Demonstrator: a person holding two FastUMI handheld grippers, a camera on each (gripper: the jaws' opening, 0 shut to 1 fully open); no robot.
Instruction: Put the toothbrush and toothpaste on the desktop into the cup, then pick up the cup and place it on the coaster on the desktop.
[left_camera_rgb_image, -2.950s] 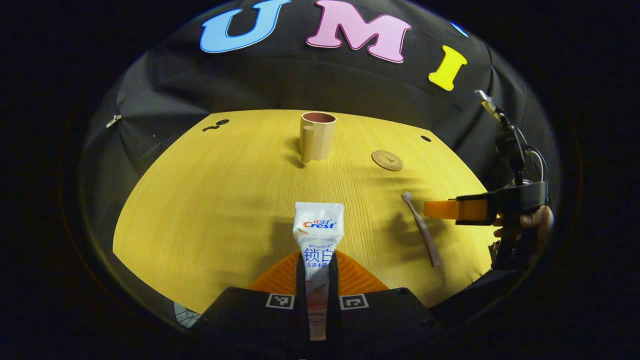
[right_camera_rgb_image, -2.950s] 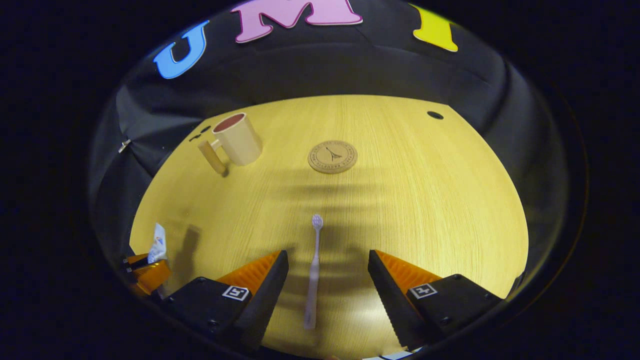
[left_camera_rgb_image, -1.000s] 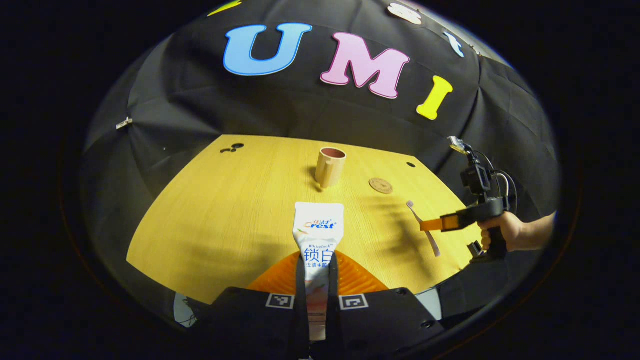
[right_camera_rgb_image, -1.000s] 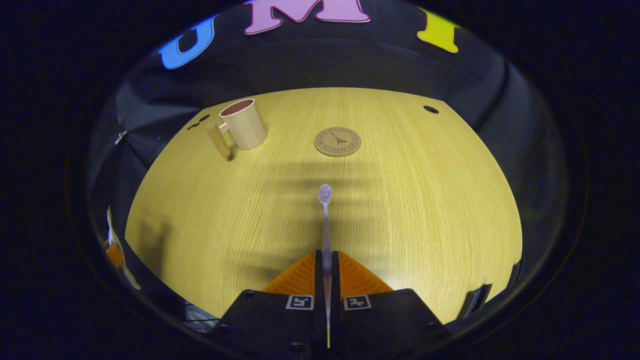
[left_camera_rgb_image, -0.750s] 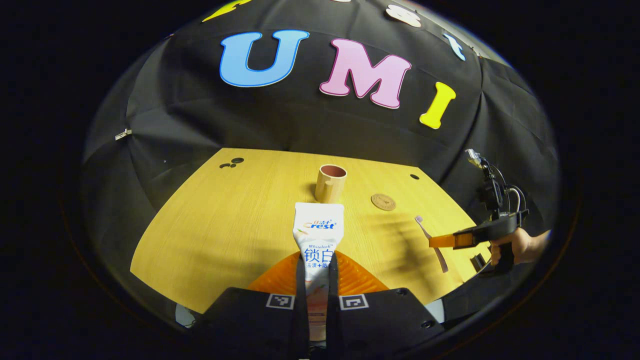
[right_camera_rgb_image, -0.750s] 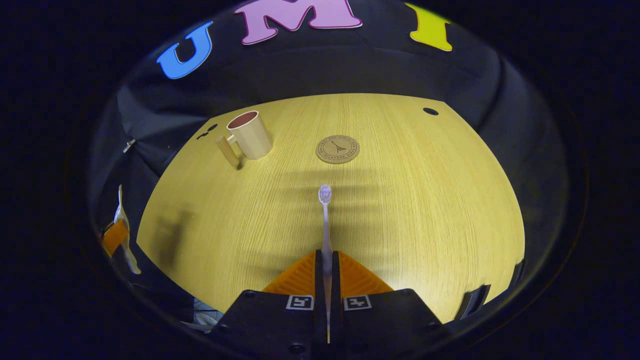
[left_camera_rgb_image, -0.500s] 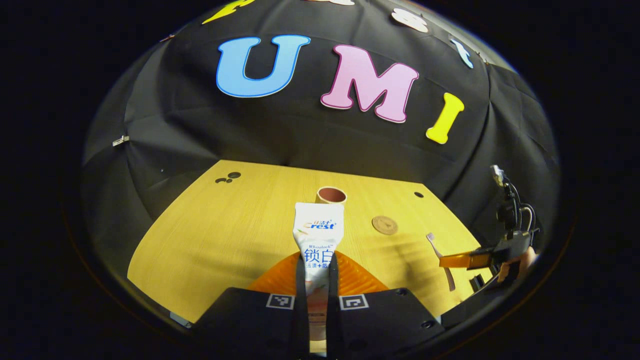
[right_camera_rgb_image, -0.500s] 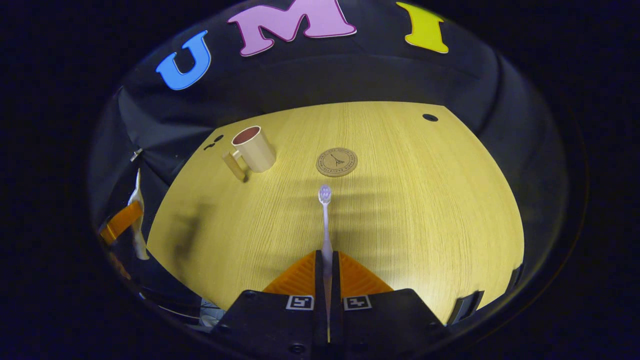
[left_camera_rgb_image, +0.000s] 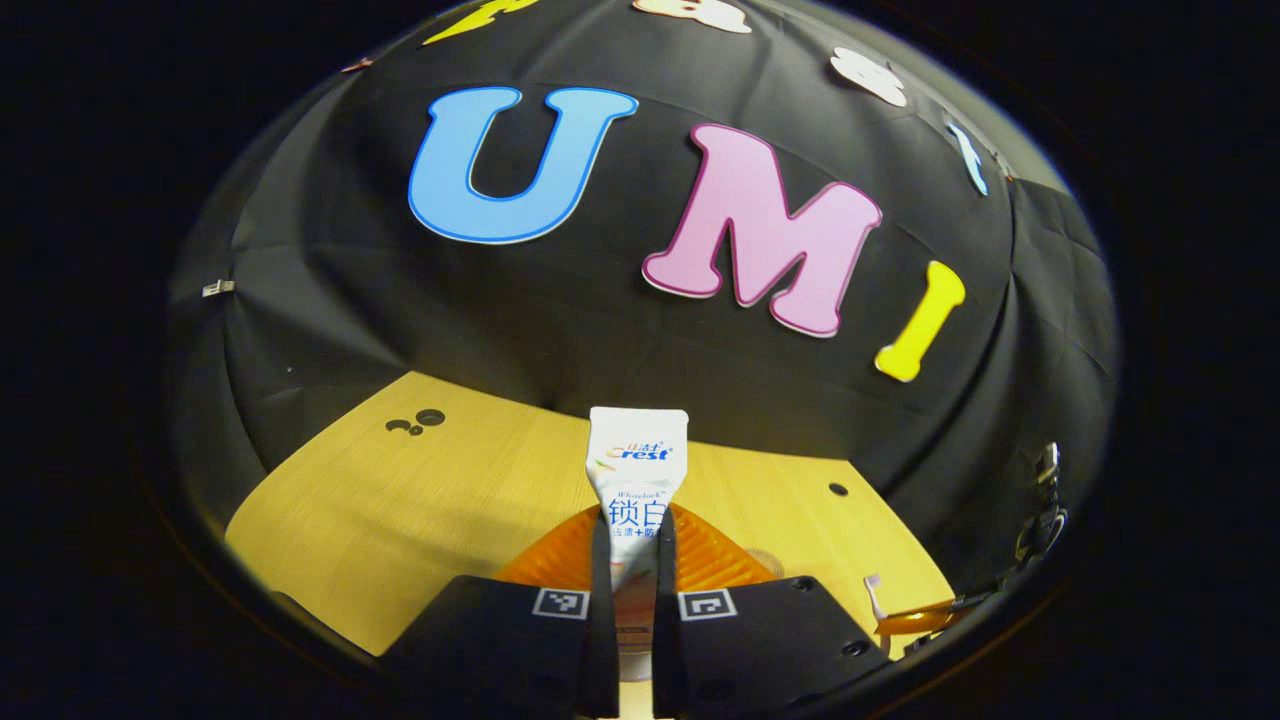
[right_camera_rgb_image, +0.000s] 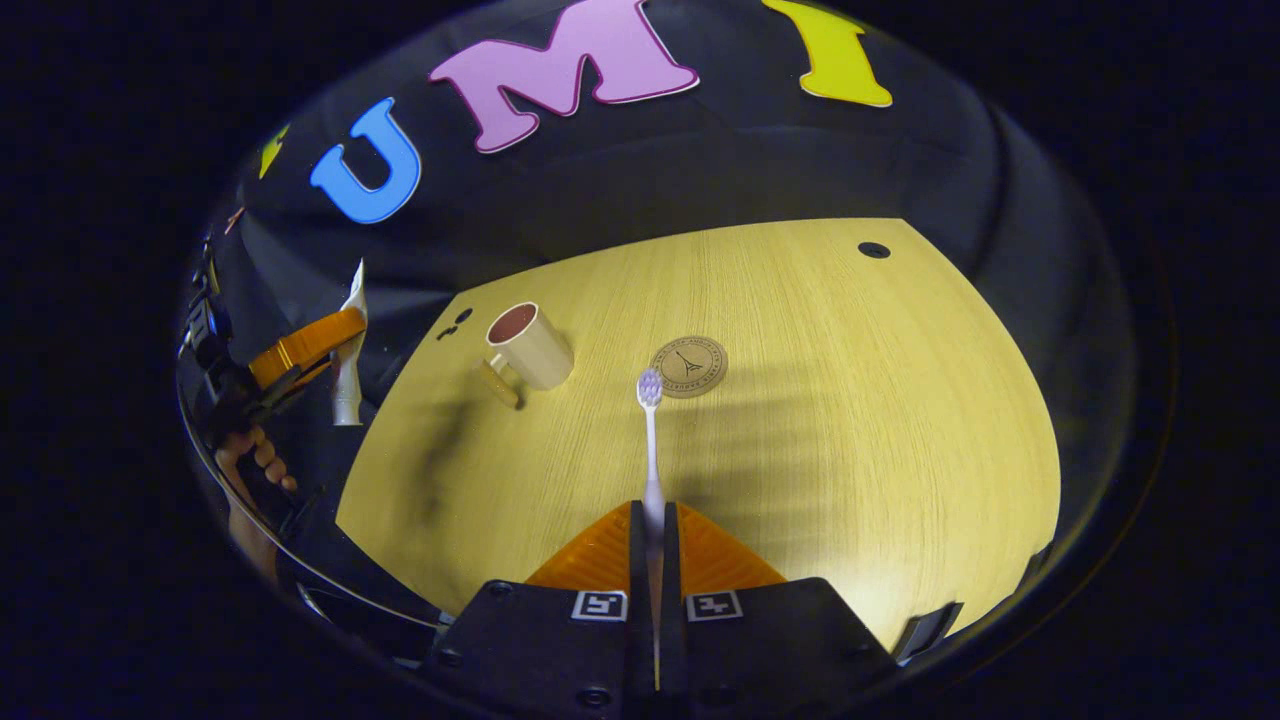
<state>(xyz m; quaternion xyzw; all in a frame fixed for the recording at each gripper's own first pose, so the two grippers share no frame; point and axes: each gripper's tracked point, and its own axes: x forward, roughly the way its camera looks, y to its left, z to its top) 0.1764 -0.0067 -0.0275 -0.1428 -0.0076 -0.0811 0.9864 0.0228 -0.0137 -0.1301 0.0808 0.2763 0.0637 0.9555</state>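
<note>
Left gripper (left_camera_rgb_image: 630, 545) clamped on white squeezable toothpaste tube (left_camera_rgb_image: 636, 470), flat crimped end up, cap hidden low between the fingers. Right gripper (right_camera_rgb_image: 654, 535) closed on slim pale plastic toothbrush (right_camera_rgb_image: 650, 440), bristle head forward. Both lifted off yellow wood-grain worktop (right_camera_rgb_image: 850, 400), probably for dropping into beige handled cup (right_camera_rgb_image: 530, 345), standing upright beside round cork coaster (right_camera_rgb_image: 689, 366), not touching.

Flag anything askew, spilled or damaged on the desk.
Nothing stands out. The cup stands upright and empty beside the coaster; the toothpaste and toothbrush are held clear of the desk.
</note>
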